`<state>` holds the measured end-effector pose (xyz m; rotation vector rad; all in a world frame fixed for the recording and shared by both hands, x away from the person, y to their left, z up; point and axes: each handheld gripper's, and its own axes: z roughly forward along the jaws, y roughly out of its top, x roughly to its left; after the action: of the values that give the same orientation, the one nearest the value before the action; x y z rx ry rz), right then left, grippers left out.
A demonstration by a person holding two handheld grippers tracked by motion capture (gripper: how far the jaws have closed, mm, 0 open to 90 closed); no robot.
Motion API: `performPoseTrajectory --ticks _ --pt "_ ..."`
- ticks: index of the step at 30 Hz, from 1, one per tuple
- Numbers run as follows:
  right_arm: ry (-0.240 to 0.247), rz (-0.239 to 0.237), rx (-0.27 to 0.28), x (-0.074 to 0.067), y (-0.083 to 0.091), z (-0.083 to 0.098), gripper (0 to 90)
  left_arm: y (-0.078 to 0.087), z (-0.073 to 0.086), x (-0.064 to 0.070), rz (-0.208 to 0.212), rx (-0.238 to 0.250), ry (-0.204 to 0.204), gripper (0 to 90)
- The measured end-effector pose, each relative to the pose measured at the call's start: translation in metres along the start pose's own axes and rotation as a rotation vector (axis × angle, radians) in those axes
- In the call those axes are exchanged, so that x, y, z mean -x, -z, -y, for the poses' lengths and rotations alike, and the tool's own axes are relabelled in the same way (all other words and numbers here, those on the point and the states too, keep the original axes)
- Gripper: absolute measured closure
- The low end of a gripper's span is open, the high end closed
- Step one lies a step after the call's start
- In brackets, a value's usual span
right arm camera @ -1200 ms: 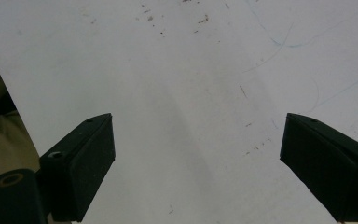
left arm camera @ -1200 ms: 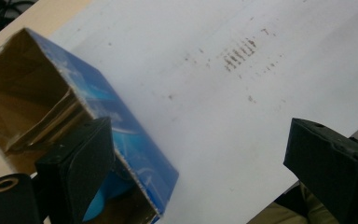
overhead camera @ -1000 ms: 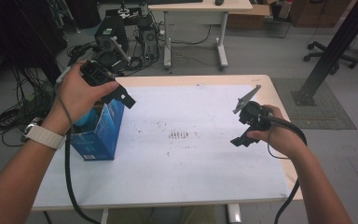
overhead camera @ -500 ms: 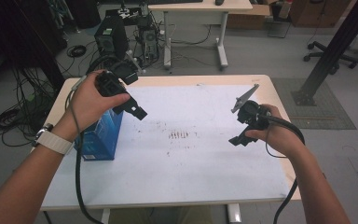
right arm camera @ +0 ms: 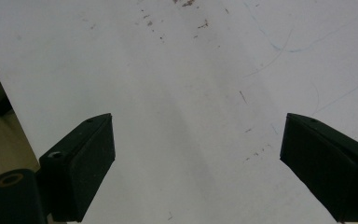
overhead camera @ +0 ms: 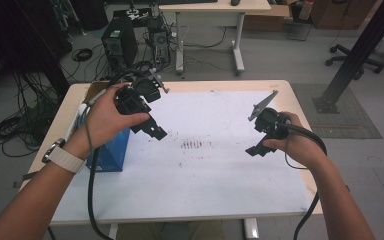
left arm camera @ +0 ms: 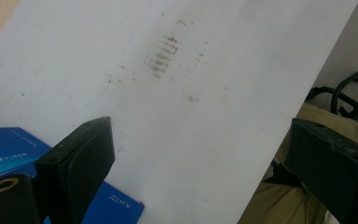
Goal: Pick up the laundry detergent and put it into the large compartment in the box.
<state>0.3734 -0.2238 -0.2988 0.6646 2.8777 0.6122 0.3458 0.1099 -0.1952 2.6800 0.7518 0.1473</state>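
A person stands at a surface (overhead camera: 280, 90) covered by a white sheet (overhead camera: 200, 175), holding a set of tongs in each hand. The left tongs (overhead camera: 152, 131) are raised above the left part of the sheet, gripped by the left hand (overhead camera: 107, 117), which wears a pale wristband (overhead camera: 62, 159). Their jaws stand wide apart with nothing between them. Just below that hand, a blue box (overhead camera: 111, 152) rests at the left edge of the surface. In the left gripper view the box's corner lies behind the near jaw.

The right tongs (overhead camera: 256, 148) are held by the right hand (overhead camera: 295, 142) over the right side of the sheet, well apart from the left pair. Their jaws are also spread wide and empty, above bare white sheet.

A patch of small dark smudges (overhead camera: 192, 145) marks the middle of the sheet, between the two tongs. A black cable (overhead camera: 92, 200) trails from the left tongs toward the person.
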Motion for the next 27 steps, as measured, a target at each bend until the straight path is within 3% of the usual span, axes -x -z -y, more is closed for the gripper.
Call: performPoseTrajectory --ticks 11,27 --pt "0.003 -0.002 0.001 0.000 -0.001 -0.001 10.1 -0.009 0.000 0.011 0.007 0.003 -0.057 8.6" --pt "0.010 -0.010 -0.002 0.000 -0.008 -0.005 10.1 -0.017 0.002 0.015 0.011 0.002 -0.073 8.6"
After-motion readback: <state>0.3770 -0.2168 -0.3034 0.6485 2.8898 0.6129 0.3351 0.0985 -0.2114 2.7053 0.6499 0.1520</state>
